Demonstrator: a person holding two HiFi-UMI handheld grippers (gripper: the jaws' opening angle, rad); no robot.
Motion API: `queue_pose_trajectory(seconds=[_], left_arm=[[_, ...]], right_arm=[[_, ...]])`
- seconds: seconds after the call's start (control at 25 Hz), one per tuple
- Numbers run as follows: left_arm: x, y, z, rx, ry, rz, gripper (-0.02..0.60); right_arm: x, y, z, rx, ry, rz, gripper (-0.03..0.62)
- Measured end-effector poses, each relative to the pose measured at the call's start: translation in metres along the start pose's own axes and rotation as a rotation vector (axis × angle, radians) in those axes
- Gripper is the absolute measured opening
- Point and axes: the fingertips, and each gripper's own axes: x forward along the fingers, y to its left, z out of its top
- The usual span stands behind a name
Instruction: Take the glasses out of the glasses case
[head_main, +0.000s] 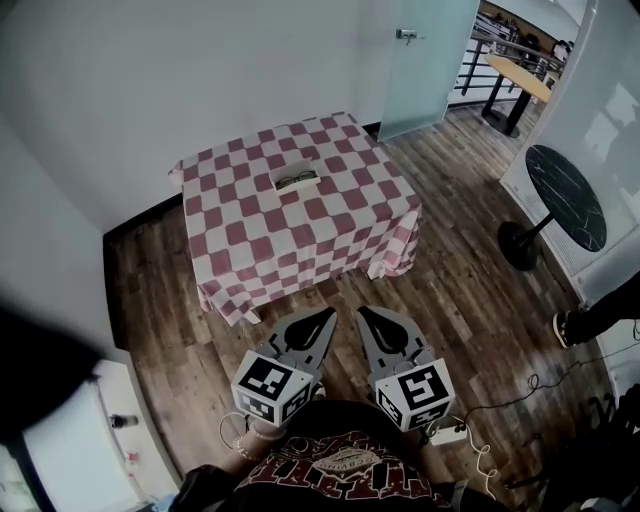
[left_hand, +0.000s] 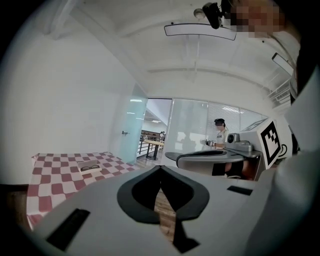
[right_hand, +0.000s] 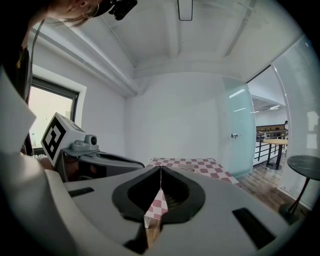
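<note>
Glasses case (head_main: 310, 172) lies on the checked table (head_main: 330, 230), well ahead of both claws and a little to the left claw's side. The glasses (head_main: 295, 182) show inside it, so it appears already open. It sits mid-table and nothing crowds it, which would leave room to approach from the near edge.

The left claw (head_main: 325, 316) and right claw (head_main: 365, 312) hang side by side close to the person's body, low over the wooden floor (head_main: 460, 290) and short of the table. Each gripper view shows the jaw tips meeting with nothing between them. This looks like a carrying posture, with the reach not yet begun.

Not determinable: whether the case has a hinged lid, how the glasses are folded, or which way the temples face. Everything is too small at this range. From the left gripper view the case (left_hand: 90, 167) is a pale sliver.
</note>
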Motion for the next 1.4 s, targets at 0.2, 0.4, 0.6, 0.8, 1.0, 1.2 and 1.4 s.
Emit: queue_pose_trajectory(seconds=[0.2,0.4,0.6,0.8,1.0,1.2,1.4], left_arm=[[0.000,0.014,0.002,-0.003,-0.002,-0.018,0.003],[-0.001,0.023,0.003,-0.009,-0.007,-0.018,0.003],[0.005,0.035,0.004,-0.005,0.007,-0.008,0.003],[0.019,0.049,0.009,-0.017,0.023,0.001,0.003],[0.038,0.064,0.014,-0.041,0.023,0.002,0.003],[0.064,0.076,0.021,-0.038,0.030,0.006,0.003],[0.095,0.089,0.034,-0.046,0.027,0.017,0.003]], right_arm=[[0.018,0.004,0.000,0.014,-0.002,0.002,0.020],[0.028,0.004,-0.001,0.022,0.012,0.008,0.020],[0.044,0.001,0.001,0.019,0.018,0.032,0.020],[0.063,-0.008,0.006,0.011,0.035,0.061,0.020],[0.080,-0.026,0.008,0.014,0.043,0.073,0.020],[0.097,-0.050,0.010,0.021,0.048,0.084,0.020],[0.117,-0.075,0.016,0.019,0.052,0.112,0.020]])
